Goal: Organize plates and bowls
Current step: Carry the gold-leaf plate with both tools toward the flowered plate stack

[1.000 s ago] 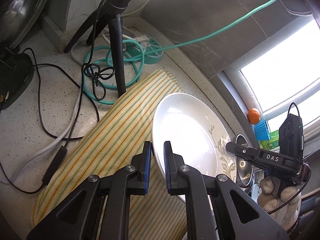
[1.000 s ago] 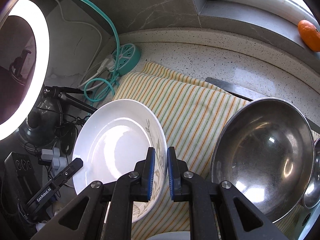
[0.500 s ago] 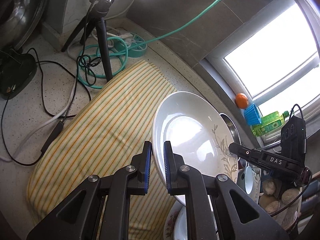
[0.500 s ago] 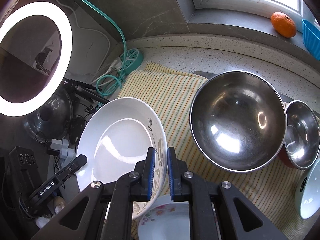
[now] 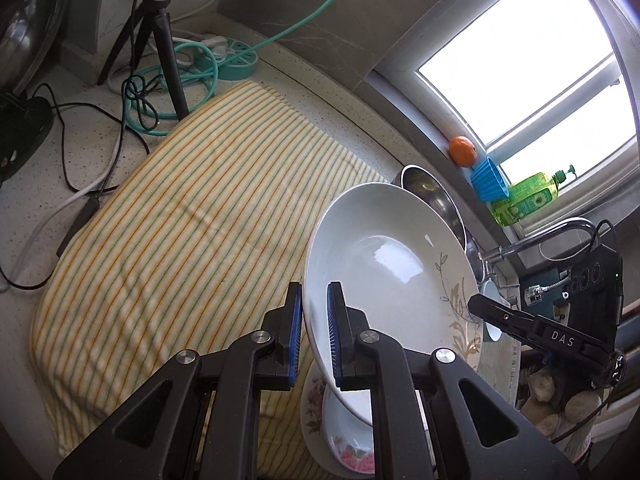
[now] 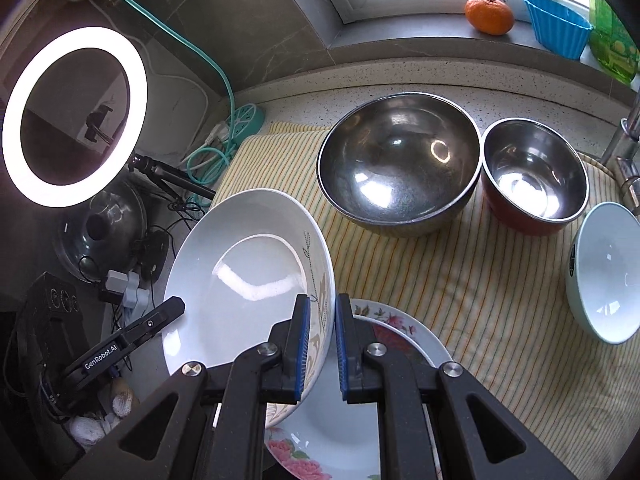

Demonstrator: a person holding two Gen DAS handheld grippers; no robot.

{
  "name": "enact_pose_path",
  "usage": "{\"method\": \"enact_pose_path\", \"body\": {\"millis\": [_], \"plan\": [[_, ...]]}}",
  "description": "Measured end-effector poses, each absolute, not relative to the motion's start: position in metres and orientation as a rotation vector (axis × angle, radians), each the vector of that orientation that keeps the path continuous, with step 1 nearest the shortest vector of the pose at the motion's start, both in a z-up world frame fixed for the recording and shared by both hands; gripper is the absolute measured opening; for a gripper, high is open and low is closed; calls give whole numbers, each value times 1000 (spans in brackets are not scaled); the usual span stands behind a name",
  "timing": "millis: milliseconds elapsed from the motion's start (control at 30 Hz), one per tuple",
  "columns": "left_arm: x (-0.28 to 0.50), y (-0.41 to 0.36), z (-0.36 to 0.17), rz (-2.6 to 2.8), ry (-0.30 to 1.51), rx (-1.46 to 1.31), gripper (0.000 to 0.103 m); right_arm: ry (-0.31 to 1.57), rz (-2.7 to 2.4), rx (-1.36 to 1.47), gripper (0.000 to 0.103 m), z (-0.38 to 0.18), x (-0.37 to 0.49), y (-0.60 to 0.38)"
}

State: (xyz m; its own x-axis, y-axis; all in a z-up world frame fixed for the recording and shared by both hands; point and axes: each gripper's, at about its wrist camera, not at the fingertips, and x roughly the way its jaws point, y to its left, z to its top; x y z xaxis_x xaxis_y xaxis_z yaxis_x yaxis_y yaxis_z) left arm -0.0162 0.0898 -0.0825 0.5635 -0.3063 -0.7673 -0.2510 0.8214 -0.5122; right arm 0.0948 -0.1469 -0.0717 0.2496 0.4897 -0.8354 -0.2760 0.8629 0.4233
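Observation:
Both grippers hold a white plate with a gold leaf pattern (image 5: 384, 264) (image 6: 248, 276) in the air, tilted. My left gripper (image 5: 314, 334) is shut on its left rim. My right gripper (image 6: 322, 340) is shut on its right rim. Below it lies a flowered plate (image 6: 396, 328) (image 5: 316, 404) on the striped cloth (image 5: 180, 220) (image 6: 460, 280). Behind stand a large steel bowl (image 6: 400, 164), a smaller steel bowl with a red outside (image 6: 534, 174) and a white bowl (image 6: 604, 272) at the right.
A ring light (image 6: 74, 116) on a tripod (image 5: 160, 40), cables (image 5: 80, 120) and a teal power strip (image 5: 240, 60) crowd the left of the counter. An orange (image 6: 489, 14), a blue cup (image 6: 558, 28) and a green bottle (image 5: 528, 196) sit on the windowsill. A tap (image 5: 540, 236) is at the right.
Both grippers have lifted the white plate off the cloth and carried it right, over the flowered plate. The steel bowls and white bowl have come into view.

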Motion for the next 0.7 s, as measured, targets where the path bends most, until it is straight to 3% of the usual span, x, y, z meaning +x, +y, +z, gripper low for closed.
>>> {"method": "enact_pose_path", "body": {"millis": [700], "plan": [[-33,38,-97,-107,1077,-531,10,1211,445,262,11,-98,30,-210]]}}
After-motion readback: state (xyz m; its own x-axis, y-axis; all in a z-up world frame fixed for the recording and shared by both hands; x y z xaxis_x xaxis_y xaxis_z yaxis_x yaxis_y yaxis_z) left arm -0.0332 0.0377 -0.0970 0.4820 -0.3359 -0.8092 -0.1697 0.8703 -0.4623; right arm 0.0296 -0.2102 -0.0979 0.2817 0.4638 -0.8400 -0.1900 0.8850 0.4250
